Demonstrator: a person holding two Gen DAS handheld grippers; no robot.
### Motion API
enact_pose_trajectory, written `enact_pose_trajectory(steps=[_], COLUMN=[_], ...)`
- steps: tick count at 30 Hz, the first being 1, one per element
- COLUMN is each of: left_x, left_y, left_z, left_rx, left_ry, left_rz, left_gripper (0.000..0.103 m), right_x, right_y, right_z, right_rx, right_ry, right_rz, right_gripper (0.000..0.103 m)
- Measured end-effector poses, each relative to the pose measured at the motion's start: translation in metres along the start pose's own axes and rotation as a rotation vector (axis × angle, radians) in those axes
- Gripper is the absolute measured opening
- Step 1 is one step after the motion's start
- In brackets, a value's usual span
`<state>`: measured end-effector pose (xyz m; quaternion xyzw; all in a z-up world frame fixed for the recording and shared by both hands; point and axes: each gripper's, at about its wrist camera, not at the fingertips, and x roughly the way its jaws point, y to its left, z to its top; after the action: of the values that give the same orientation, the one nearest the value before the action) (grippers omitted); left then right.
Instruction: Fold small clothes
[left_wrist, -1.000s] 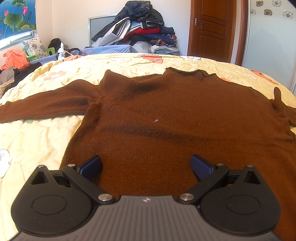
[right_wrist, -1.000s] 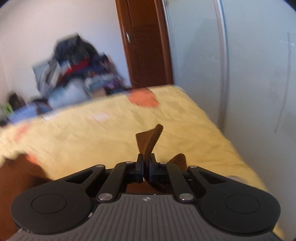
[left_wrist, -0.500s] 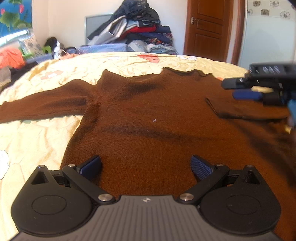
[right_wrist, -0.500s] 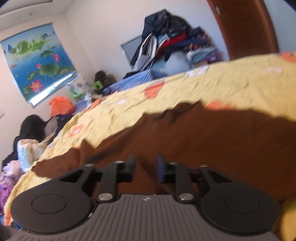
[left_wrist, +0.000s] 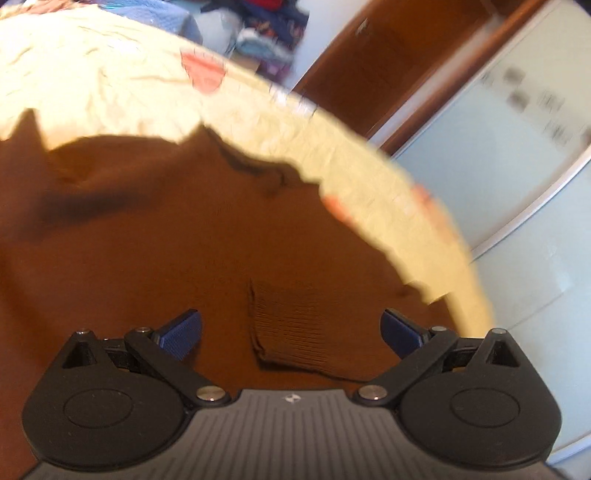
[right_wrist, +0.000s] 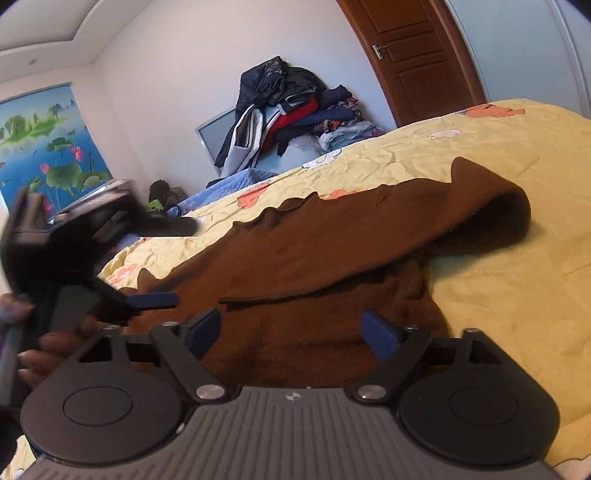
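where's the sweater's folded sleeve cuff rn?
Left wrist view: the ribbed cuff lies on the brown sweater, between the left gripper fingers, untouched.

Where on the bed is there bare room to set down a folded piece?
Bare yellow sheet lies right of the sweater, below its folded-over sleeve, and between the collar and the clothes pile. The left side is crowded by the left gripper.

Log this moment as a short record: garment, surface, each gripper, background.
garment: brown sweater, one sleeve folded across its body, cuff lying on top
surface: yellow bedspread
left gripper: jaws open, above the cuff, nothing held
right gripper: jaws opening, nothing between them
background: clothes pile, wooden door
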<state>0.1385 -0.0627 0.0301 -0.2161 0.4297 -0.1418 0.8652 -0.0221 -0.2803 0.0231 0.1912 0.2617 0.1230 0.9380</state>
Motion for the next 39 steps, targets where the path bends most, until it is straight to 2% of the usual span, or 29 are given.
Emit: enact_pose_trajectory(steps=[1,2,4,6,8,9,12,15,17,19,24,26,28,33,36,38,39], left_x=[0.012,0.018,0.028,0.032,0.033,0.033,0.021,-0.002,-0.020,-0.031,-0.032,-0.029,-0.027,-0.018,-0.022,-0.029,-0.033], left_y=[-0.004,-0.013,-0.032,-0.046,-0.055,-0.056,-0.057,-0.052,-0.042,-0.028,0.031,0.052,0.062,0.048,0.048,0.054,0.058], left_z=[0.000,-0.003,-0.008,-0.014,-0.016,-0.014,-0.004,0.008,0.014,0.018,0.017,0.014,0.009,-0.005,-0.011,-0.011,-0.009], left_rx=[0.021,0.070,0.183,0.293,0.362,0.372,0.368,0.372,0.385,0.393,0.357,0.323,0.327,0.460,0.489,0.480,0.472], left_ry=[0.019,-0.002,-0.001,-0.008,-0.010,-0.016,-0.057,-0.149,-0.204,-0.224,-0.172,-0.151,-0.149,-0.182,-0.191,-0.195,-0.197], left_rz=[0.051,0.088,0.134,0.214,0.249,0.255,0.272,0.292,0.332,0.384,0.545,0.580,0.591,0.651,0.645,0.624,0.620], left_gripper=[0.102,0.100,0.079,0.038,0.026,0.007,0.004,0.004,0.004,0.004,0.004,0.004,0.004,0.003,0.003,0.003,0.003], right_x=[0.003,0.007,0.010,0.008,0.008,0.008,0.009,0.008,0.005,0.005,0.004,0.005,0.006,0.007,-0.011,-0.019,-0.017], right_y=[0.000,0.000,-0.001,-0.004,-0.006,-0.007,-0.008,-0.008,-0.006,-0.006,-0.006,-0.006,-0.005,-0.003,-0.010,-0.019,-0.027], right_z=[0.000,-0.001,0.000,-0.001,-0.001,-0.001,-0.001,-0.002,-0.005,-0.005,-0.006,-0.006,-0.006,-0.001,0.024,0.055,0.072], right_rx=[0.003,0.010,0.024,0.042,0.056,0.061,0.071,0.068,0.063,0.062,0.061,0.058,0.053,0.044,0.048,0.046,0.057], right_ry=[0.008,0.015,0.015,0.002,-0.004,-0.005,-0.005,-0.011,-0.014,-0.015,-0.011,-0.007,-0.002,0.016,-0.084,-0.149,-0.152], right_rz=[-0.012,-0.020,-0.018,-0.013,-0.007,-0.006,-0.004,-0.007,-0.009,-0.011,-0.013,-0.016,-0.022,-0.016,0.023,0.003,-0.005], right_gripper=[0.095,0.095,0.095,0.095,0.097,0.097,0.097,0.097,0.098,0.098,0.099,0.099,0.099,0.099,0.099,0.103,0.103])
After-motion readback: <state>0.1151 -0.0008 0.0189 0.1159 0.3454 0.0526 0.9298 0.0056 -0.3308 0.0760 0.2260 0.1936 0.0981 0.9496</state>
